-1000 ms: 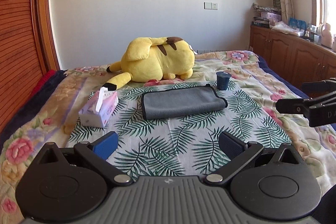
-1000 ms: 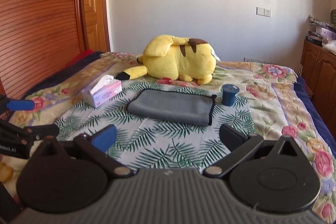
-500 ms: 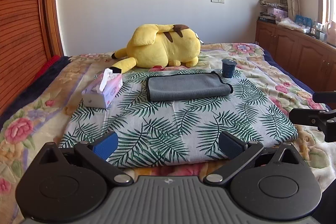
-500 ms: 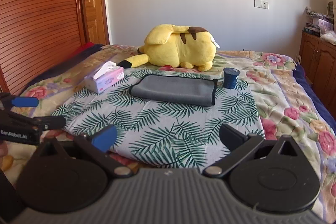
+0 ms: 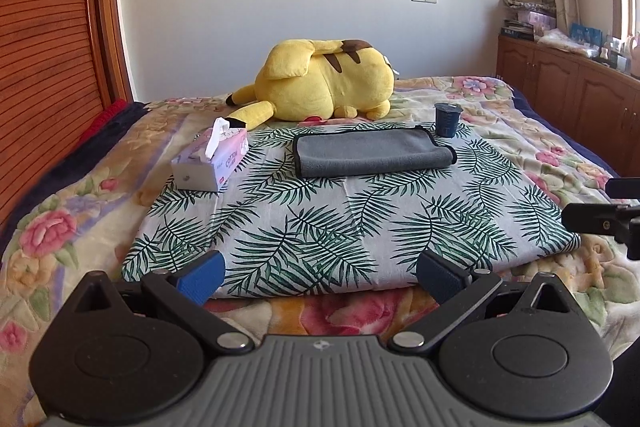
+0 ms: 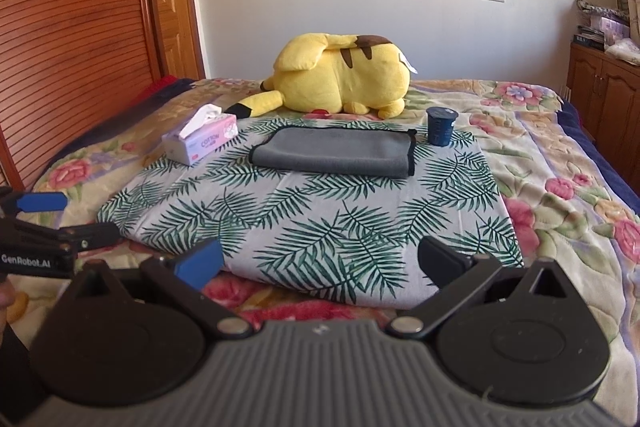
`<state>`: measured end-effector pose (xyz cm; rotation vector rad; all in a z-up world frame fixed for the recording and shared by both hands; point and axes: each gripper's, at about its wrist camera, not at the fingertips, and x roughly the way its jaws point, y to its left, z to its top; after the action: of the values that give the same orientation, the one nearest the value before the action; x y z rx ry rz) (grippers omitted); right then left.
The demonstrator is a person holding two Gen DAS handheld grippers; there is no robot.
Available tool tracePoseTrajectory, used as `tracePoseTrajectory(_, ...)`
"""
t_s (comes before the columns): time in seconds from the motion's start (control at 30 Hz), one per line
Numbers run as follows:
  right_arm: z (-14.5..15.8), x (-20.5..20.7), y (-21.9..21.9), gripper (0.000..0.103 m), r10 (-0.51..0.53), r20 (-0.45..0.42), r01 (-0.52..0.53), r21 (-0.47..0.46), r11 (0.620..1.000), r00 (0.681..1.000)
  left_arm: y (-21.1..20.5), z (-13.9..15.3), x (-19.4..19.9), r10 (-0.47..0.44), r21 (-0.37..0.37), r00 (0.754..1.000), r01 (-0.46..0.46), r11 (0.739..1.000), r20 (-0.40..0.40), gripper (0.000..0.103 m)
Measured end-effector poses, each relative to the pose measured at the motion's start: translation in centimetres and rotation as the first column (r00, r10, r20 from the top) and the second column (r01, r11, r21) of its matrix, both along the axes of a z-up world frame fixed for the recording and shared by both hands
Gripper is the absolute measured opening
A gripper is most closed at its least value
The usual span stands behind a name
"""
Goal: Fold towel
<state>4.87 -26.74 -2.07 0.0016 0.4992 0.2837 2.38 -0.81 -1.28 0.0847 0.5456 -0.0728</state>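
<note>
1. Lying folded on the leaf-print cloth (image 5: 344, 227), the grey towel (image 5: 370, 151) is seen at its far end.
2. A tissue box (image 5: 212, 163) is set left of the towel, a dark cup (image 5: 447, 119) at its far right corner, a yellow plush (image 5: 328, 83) behind it.
3. The left gripper (image 5: 320, 273) and right gripper (image 6: 320, 261) are held well short of the towel, jaws spread wide, nothing grasped.

One towel (image 5: 370, 151), one plush toy (image 5: 324, 85), one tissue box (image 5: 212, 163), one cup (image 5: 447, 119).

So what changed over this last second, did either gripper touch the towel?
No. Both grippers, left and right, pulled back toward the near edge of the bed, open and empty throughout. The folded towel, tissue box, cup and plush toy stayed put.
</note>
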Motion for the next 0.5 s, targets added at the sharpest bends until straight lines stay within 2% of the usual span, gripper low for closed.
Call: tracePoseTrajectory(0.5, -0.1, -1.1, -1.1, 0.103, -0.065, 0.096, 0.062, 0.034, 0.997, 0.993, 0.5, 0.1, -1.3, 0.037, -0.006, 0.995, -0.036, 0.999, 0.096, 0.085)
